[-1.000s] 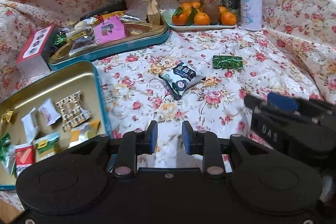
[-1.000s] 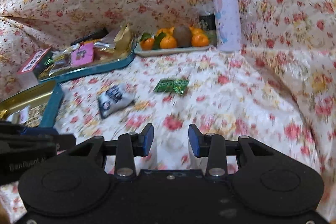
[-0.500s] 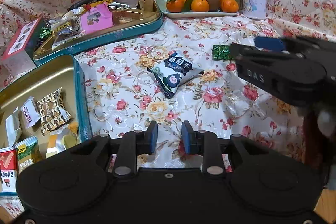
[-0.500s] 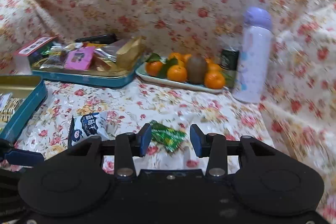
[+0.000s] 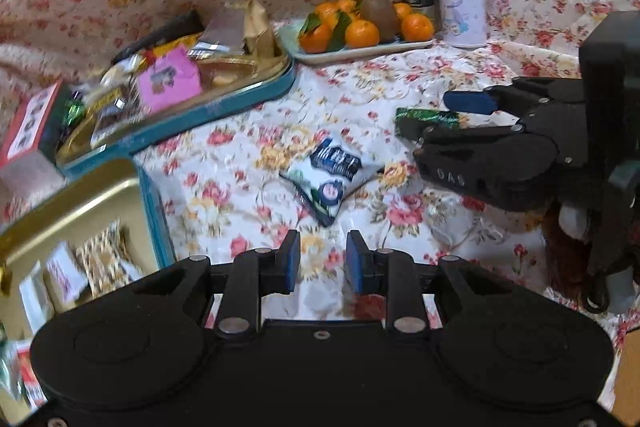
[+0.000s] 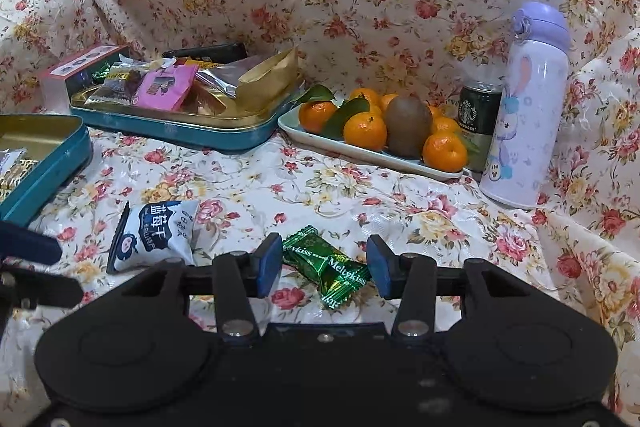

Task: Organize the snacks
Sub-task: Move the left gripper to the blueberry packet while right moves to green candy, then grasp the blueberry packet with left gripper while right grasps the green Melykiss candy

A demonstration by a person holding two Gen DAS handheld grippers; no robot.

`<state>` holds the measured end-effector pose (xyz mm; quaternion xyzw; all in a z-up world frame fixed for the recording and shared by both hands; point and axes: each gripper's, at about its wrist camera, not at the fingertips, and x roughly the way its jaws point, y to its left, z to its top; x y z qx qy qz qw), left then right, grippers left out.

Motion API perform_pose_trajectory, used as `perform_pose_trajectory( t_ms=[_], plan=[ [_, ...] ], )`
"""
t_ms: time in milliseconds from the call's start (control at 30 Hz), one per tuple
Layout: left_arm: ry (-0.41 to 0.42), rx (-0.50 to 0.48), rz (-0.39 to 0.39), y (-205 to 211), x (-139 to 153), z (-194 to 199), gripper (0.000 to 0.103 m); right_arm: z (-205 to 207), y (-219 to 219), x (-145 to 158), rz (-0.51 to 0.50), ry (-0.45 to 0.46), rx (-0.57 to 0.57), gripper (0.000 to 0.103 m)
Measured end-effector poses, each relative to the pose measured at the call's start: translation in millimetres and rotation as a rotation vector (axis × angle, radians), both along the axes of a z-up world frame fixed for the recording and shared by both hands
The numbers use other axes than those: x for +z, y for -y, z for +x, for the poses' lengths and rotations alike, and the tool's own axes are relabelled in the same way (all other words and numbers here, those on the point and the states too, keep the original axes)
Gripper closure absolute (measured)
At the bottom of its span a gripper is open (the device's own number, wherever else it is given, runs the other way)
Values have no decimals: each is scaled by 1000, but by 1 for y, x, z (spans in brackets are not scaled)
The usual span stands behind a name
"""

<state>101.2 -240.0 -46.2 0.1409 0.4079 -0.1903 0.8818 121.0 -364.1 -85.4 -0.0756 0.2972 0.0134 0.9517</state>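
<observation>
A green Meltykiss candy [image 6: 328,265] lies on the flowered cloth between the open fingers of my right gripper [image 6: 323,263], which is low over it; it also shows in the left wrist view [image 5: 430,117]. A white and blue snack pouch [image 6: 154,233] lies to its left, and in the left wrist view [image 5: 332,177] it lies ahead of my left gripper [image 5: 319,261], which is open and empty. A teal tin with a gold inside [image 5: 150,195] holds small snacks at the left. A second teal tin [image 6: 224,133] behind it is piled with packets.
A white plate [image 6: 360,151] with tangerines and a kiwi stands at the back. A Starbucks can [image 6: 478,119] and a lilac bottle [image 6: 524,115] stand to its right. A pink and white box [image 6: 68,75] sits at the far left. Flowered cloth rises behind and at the right.
My right gripper has moved forward and down until its fingers straddle the green candy. My left gripper has shifted slightly; the pouch stays where it was.
</observation>
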Motion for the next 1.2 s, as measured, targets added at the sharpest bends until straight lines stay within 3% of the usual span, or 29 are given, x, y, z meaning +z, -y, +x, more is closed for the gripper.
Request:
perform_pose_trajectory(
  t_ms=[267, 400, 633, 767, 1100, 1200],
  plan=[
    [42, -176, 30, 9, 7, 11, 66, 7, 9, -3, 76, -58, -20, 53],
    [65, -243, 68, 15, 2, 19, 66, 5, 7, -4, 63, -56, -19, 53],
    [76, -300, 105, 20, -2, 37, 65, 6, 9, -3, 77, -60, -16, 53],
    [89, -332, 137, 22, -6, 43, 53, 6, 10, -4, 84, -62, -16, 53],
    [57, -376, 178, 32, -20, 55, 50, 7, 10, -4, 82, -64, -17, 53],
    [36, -360, 156, 31, -19, 59, 50, 7, 10, -4, 84, -64, -16, 53]
  ],
)
